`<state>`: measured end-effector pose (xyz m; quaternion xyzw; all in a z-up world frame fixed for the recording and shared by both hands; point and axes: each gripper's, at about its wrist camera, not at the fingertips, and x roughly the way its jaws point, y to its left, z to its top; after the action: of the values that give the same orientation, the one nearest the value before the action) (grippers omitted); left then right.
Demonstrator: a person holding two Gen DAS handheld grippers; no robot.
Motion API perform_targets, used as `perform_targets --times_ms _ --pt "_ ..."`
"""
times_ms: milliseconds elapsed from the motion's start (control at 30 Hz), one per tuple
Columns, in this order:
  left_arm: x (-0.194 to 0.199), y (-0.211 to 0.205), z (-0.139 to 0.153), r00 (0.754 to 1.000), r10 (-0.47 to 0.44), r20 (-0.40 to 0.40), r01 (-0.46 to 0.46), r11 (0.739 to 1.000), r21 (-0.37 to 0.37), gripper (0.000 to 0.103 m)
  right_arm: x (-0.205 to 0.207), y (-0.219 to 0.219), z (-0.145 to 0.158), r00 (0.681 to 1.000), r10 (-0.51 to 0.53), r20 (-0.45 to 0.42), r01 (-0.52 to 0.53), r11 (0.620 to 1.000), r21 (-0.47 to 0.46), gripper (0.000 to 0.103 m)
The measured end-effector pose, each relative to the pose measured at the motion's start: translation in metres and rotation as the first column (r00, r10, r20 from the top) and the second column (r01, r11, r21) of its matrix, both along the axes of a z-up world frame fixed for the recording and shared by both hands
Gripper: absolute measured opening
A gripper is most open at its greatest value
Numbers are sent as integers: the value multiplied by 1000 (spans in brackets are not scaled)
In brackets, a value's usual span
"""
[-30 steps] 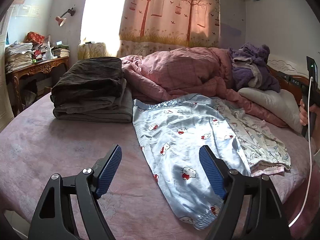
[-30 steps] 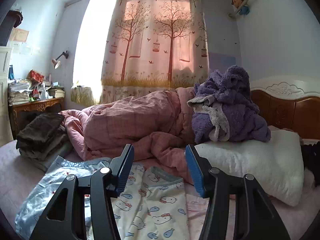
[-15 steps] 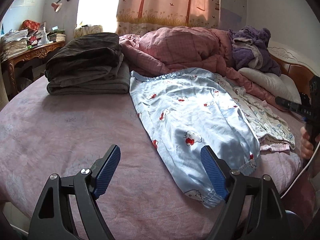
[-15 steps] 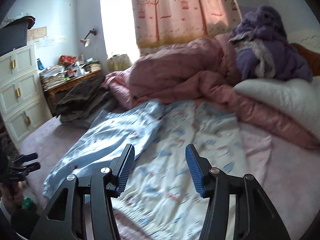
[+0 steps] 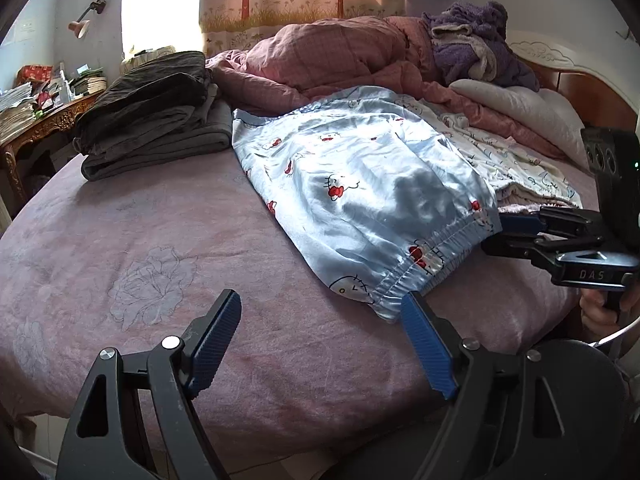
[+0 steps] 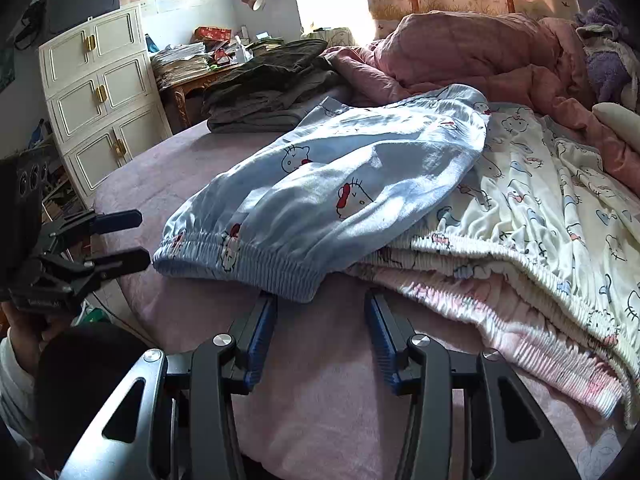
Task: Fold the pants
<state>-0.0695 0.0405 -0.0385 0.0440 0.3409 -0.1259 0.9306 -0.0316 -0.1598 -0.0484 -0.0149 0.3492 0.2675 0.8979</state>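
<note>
Light blue satin pants (image 5: 360,184) printed with cartoon cats lie flat on the pink bed (image 5: 140,240), their elastic waistband (image 6: 240,256) toward the near edge. My left gripper (image 5: 320,304) is open just short of that waistband, its right fingertip (image 5: 408,308) beside the band's left corner. My right gripper (image 6: 320,300) hovers at the band's other corner with its jaws closing; only the bedsheet lies between them, and the cloth corner sits just past the left fingertip (image 6: 266,304). Each gripper shows in the other's view: the right gripper (image 5: 496,234), the left gripper (image 6: 142,238).
Cream cat-print pants (image 6: 540,200) and a pink garment (image 6: 480,308) lie under the blue pair to the right. Folded dark clothes (image 5: 152,112) are stacked at the far left. A pink quilt (image 5: 340,52), purple robe (image 5: 472,48) and pillow (image 5: 520,108) fill the back. A white cabinet (image 6: 100,100) stands beside the bed.
Both grippers sank toward the bed's near edge and the blue waistband. The right one tipped down from facing the curtain to the pants, and its jaws narrowed.
</note>
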Motion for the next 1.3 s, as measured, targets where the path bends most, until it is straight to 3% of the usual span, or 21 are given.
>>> perform_targets --times_ms 100,233,333,467,533,567,600,700,733,767,800,867,900,933,1133,1300 --pt "4 -4 4 1000 -10 15 10 1000 4 81 -2 4 7 1000 3 17 -4 999 32 35" --pt "15 -10 6 1000 -7 2 7 1000 9 81 -11 6 21 991 -91 102 88 996 29 31" --pt "17 -15 8 997 -66 -35 65 998 -26 81 -9 4 31 978 -157 138 153 988 38 29" --pt "8 -24 7 986 -154 -70 150 987 -64 81 5 0 36 978 -182 101 177 982 62 29" --pt "14 -26 4 992 -100 -81 98 995 -21 79 10 -2 35 980 -184 76 177 980 89 29" --pt "18 -25 4 995 -63 -75 63 998 -2 74 11 -4 34 981 -184 67 177 979 103 29" --pt "23 -22 3 997 -36 -65 36 999 2 58 11 -6 33 980 -187 64 178 977 116 29" --pt "38 -13 8 995 -60 -77 52 994 -95 24 8 -7 32 983 -172 67 164 979 119 29" --pt "42 -12 11 995 -63 -79 54 991 -120 16 5 -6 31 986 -149 69 142 984 109 29" --pt "46 -11 15 995 -67 -76 56 989 -136 15 2 -2 29 991 -114 70 108 991 82 29" --pt "49 -11 21 995 -73 -68 62 986 -153 13 -2 4 27 993 -88 76 85 995 43 30" --pt "55 -11 33 995 -81 -61 68 981 -182 11 -8 13 25 994 -67 89 68 998 -15 43" --pt "56 -11 38 994 -88 -61 74 977 -201 10 -9 16 25 994 -67 92 69 997 -25 63" --pt "57 -12 44 993 -100 -60 84 972 -221 9 -9 19 25 993 -71 91 74 997 -30 74" --pt "50 -20 71 990 -133 -40 119 961 -251 9 -3 43 31 992 -77 104 88 991 -103 74" --pt "47 -18 77 990 -129 -59 110 962 -249 11 7 39 36 989 -126 78 130 990 -46 74"
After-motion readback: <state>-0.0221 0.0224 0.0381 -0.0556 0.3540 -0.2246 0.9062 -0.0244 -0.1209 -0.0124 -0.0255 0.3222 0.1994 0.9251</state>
